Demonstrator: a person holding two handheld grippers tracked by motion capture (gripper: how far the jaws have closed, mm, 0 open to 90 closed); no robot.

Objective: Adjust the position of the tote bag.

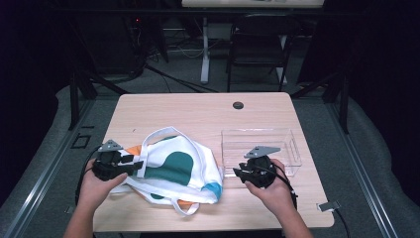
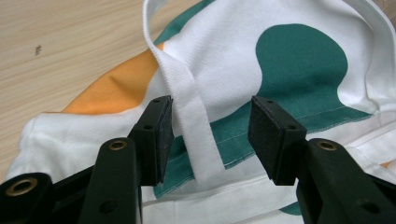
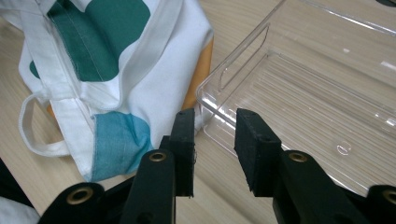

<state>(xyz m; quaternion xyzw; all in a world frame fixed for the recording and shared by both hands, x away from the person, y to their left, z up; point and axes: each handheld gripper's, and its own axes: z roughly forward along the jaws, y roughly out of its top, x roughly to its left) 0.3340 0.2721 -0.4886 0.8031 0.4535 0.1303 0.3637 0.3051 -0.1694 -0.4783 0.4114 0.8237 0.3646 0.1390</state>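
Evidently soft, light bag point(image 1: 173, 168) near the surface's front edge: left tongs point(image 2: 210, 135) open astride its strap point(image 2: 194, 116); right tongs point(image 3: 215, 149) empty, narrow.

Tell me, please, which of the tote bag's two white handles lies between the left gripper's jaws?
The upper handle, looping over the green patch toward the table's far side; the other handle hangs off the bag's near edge.

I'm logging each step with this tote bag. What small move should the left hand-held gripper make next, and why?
Probably close the left hand-held gripper on the white strap. Its jaws stand open with the strap lying between them, not yet pinched, over the bag. The right hand-held gripper is open too, holding nothing, near the clear tray's corner.
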